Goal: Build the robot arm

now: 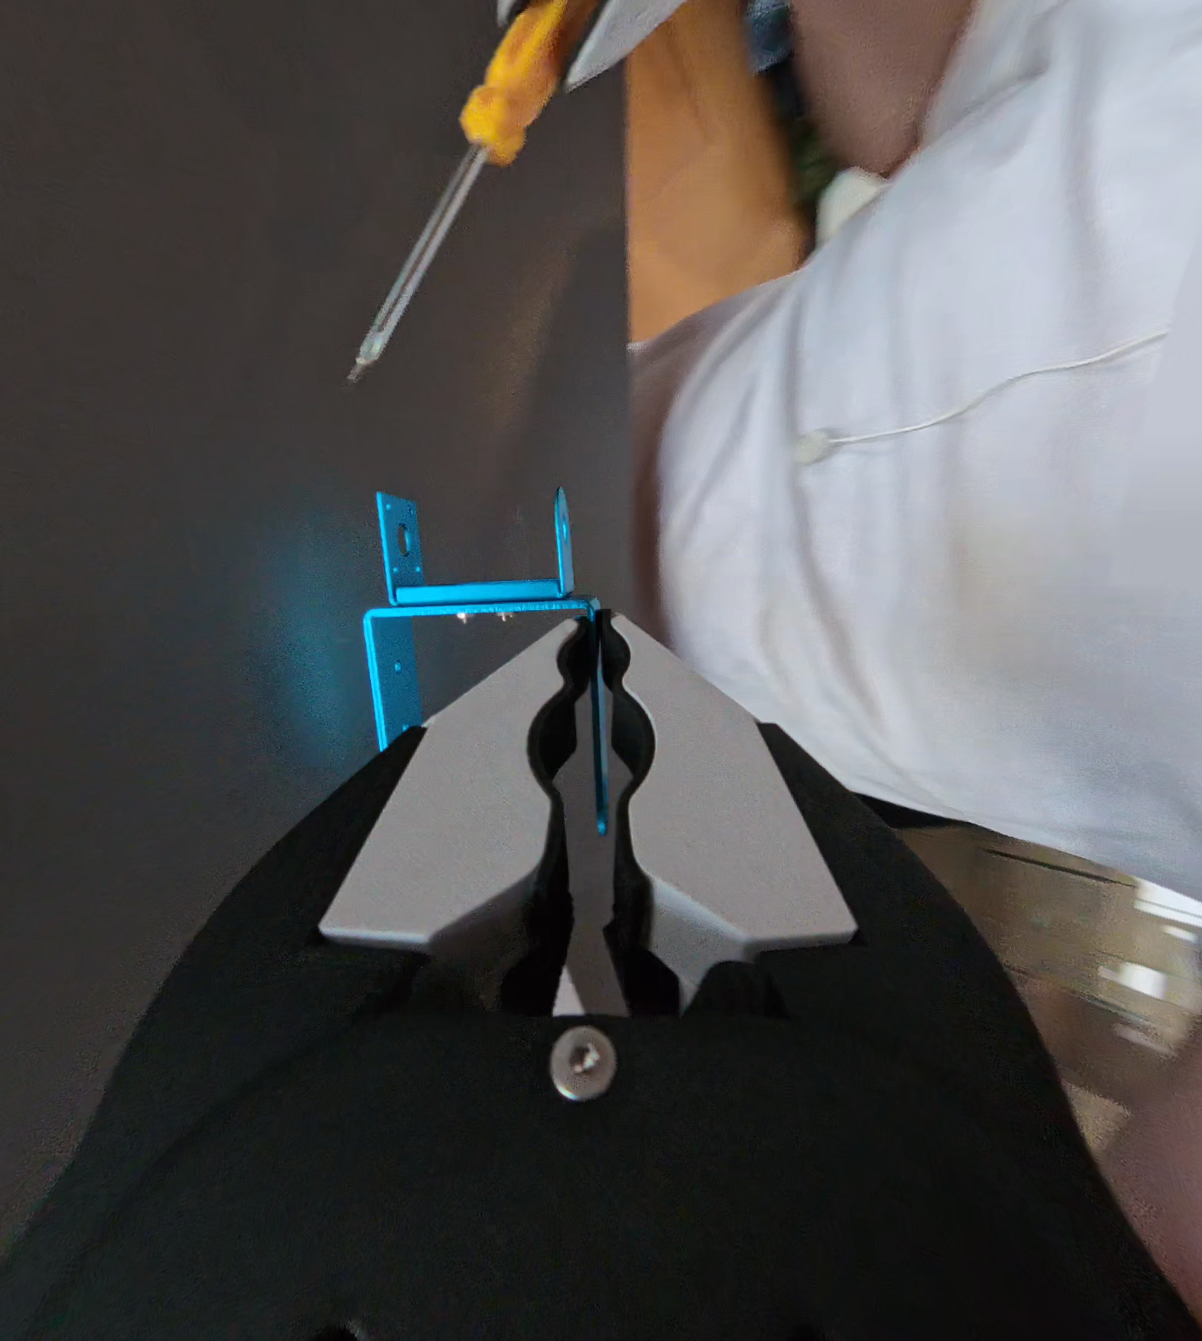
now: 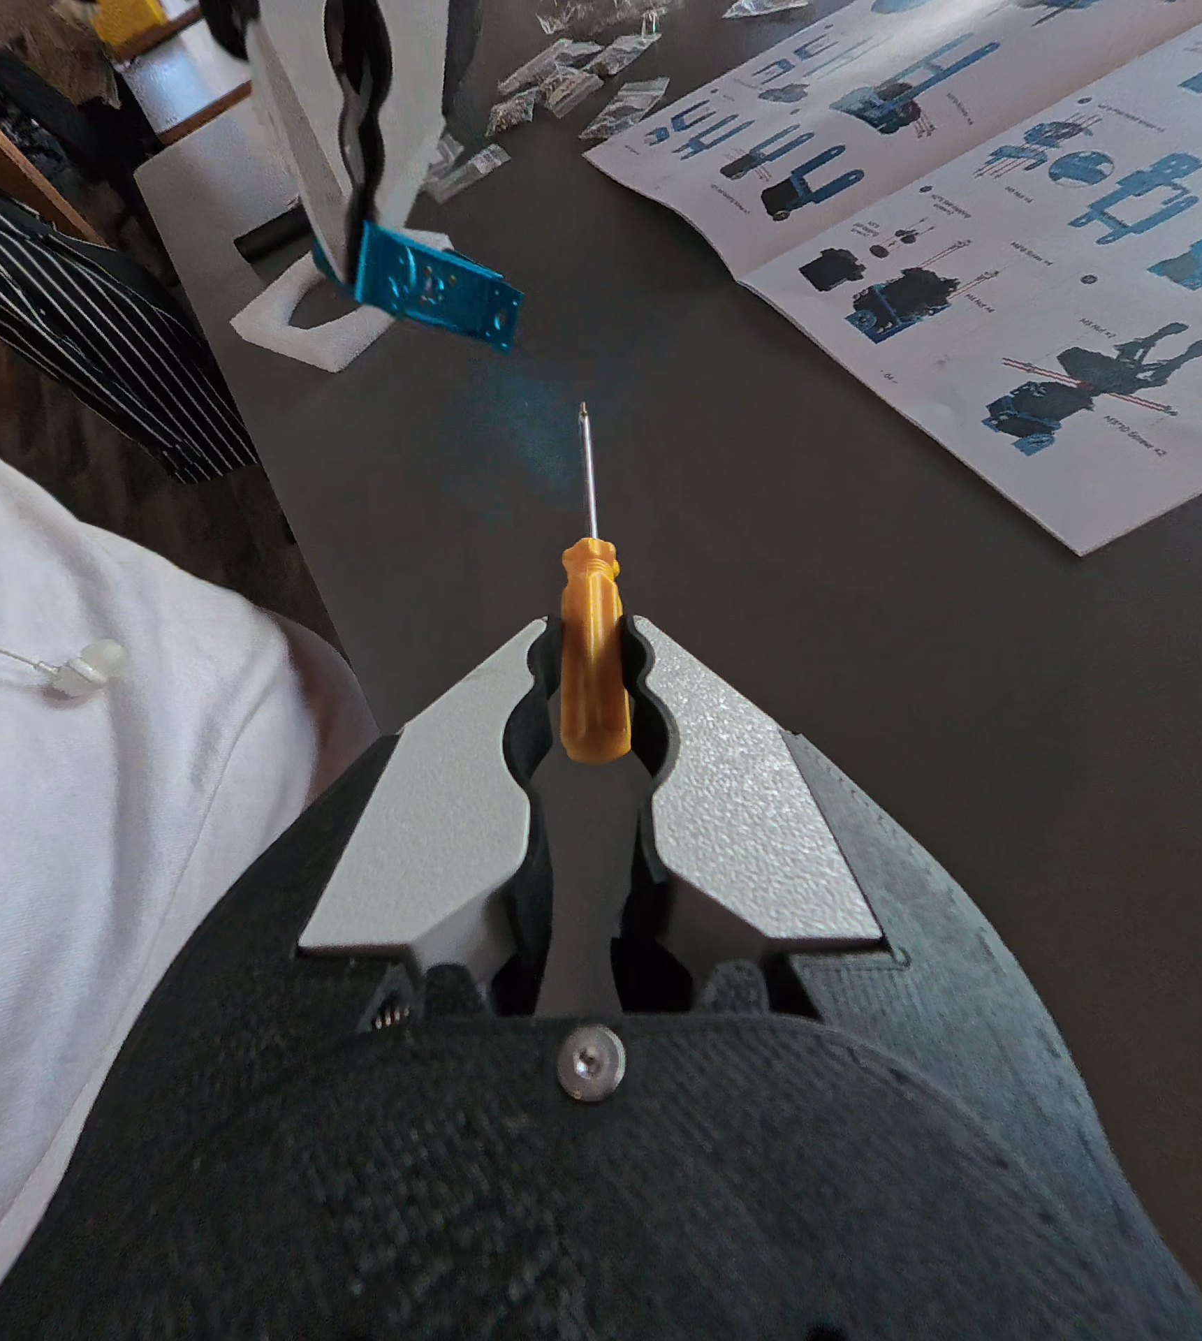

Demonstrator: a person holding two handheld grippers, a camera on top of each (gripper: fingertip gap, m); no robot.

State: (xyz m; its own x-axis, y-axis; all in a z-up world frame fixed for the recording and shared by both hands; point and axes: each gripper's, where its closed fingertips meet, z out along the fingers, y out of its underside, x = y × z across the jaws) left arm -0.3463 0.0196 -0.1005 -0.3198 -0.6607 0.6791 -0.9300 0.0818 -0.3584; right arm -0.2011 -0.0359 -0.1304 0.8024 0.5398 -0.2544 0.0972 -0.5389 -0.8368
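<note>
Between right gripper [image 2: 590, 631] fingers, screwdriver [image 2: 592, 675].

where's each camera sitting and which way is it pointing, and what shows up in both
Left wrist view: sits on the left gripper, looks along its fingers at the clamped blue bracket over the dark table; the person's white shirt fills the right.
Right wrist view: sits on the right gripper, looks down across the table at the screwdriver it clamps and the instruction sheet; shirt at left.
Shared: bracket, screwdriver, shirt, table.

a hobby workbench: assembly manual [image 2: 982, 239], bagged screws [image 2: 569, 80], dark table [image 2: 873, 653].
</note>
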